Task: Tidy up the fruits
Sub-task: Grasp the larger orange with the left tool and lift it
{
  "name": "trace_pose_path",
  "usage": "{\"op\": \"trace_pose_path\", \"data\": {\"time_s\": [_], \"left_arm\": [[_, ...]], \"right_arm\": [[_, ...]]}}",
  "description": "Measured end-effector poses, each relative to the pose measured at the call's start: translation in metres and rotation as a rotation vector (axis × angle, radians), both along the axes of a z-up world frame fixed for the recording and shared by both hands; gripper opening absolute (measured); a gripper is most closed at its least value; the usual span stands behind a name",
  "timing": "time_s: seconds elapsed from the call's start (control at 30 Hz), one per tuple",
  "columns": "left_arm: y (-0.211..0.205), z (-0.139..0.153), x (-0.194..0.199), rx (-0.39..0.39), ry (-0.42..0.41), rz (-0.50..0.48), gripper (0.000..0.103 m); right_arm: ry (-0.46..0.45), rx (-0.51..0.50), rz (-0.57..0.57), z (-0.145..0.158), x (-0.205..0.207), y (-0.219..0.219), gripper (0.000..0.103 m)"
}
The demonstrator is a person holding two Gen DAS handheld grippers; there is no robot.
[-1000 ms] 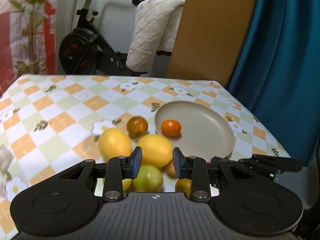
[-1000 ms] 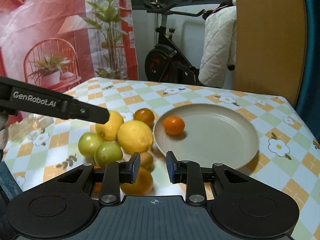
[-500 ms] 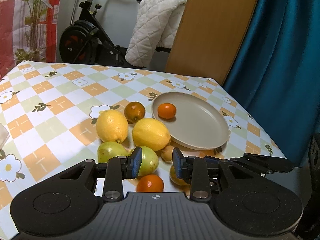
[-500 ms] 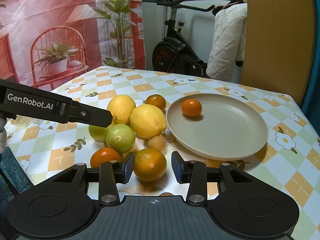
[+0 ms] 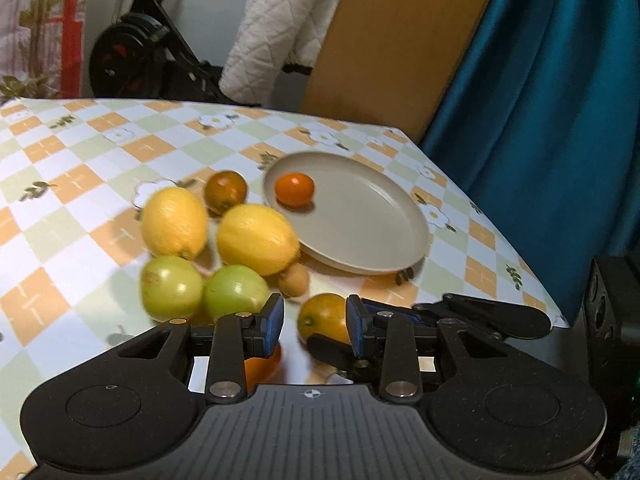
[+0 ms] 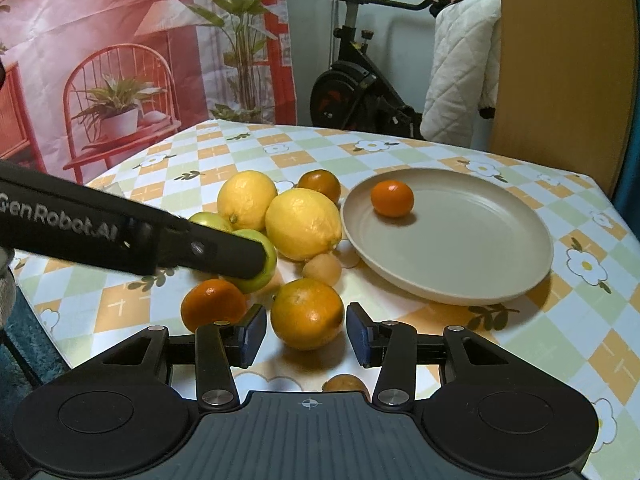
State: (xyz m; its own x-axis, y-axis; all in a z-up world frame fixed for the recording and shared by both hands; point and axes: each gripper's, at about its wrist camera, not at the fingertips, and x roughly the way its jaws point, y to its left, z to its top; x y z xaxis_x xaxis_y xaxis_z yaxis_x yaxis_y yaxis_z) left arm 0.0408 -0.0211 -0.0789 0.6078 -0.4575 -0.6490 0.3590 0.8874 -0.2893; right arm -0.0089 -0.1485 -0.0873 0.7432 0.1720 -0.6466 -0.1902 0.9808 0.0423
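One small orange (image 6: 392,198) already lies inside the beige plate (image 6: 500,276), near its far left rim; the plate sits toward the right edge of the checked tablecloth (image 6: 560,352). That single fruit is, by the look of it, all that has been sorted so far. The rest is heaped just left of the plate: two lemons (image 6: 303,224), two green fruits (image 5: 171,288), a dark mottled orange (image 6: 320,184) at the far side of the heap, a small tan fruit (image 6: 322,269) beside the plate's near rim, a bright orange (image 6: 213,309) toward the near edge, and a large yellow-orange fruit (image 6: 307,313) nearest the right gripper (image 6: 306,334).

The right gripper's jaws have just been opening, and that large fruit sits in the gap with clear space on both sides, so nothing is gripped. It seems the likely next pick. The left gripper (image 5: 314,322) hangs above the near edge with its jaws narrowly apart and empty; the fruit seen past them lies on the cloth beyond. Another small fruit (image 6: 346,382) peeks out under the right gripper's body. Most of the sorting remains.
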Motion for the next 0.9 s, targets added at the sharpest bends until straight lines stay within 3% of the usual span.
{"op": "trace_pose_path", "data": {"time_s": [0.53,0.9], "left_arm": [[-0.018,-0.026,0.024,0.013,0.091,-0.027,0.042],[-0.02,-0.024,0.026,0.016,0.085,-0.043,0.043]], "right_arm": [[0.015,0.018,0.006,-0.007,0.005,-0.002,0.039],[0.015,0.031,0.001,-0.007,0.006,-0.005,0.039]]}}
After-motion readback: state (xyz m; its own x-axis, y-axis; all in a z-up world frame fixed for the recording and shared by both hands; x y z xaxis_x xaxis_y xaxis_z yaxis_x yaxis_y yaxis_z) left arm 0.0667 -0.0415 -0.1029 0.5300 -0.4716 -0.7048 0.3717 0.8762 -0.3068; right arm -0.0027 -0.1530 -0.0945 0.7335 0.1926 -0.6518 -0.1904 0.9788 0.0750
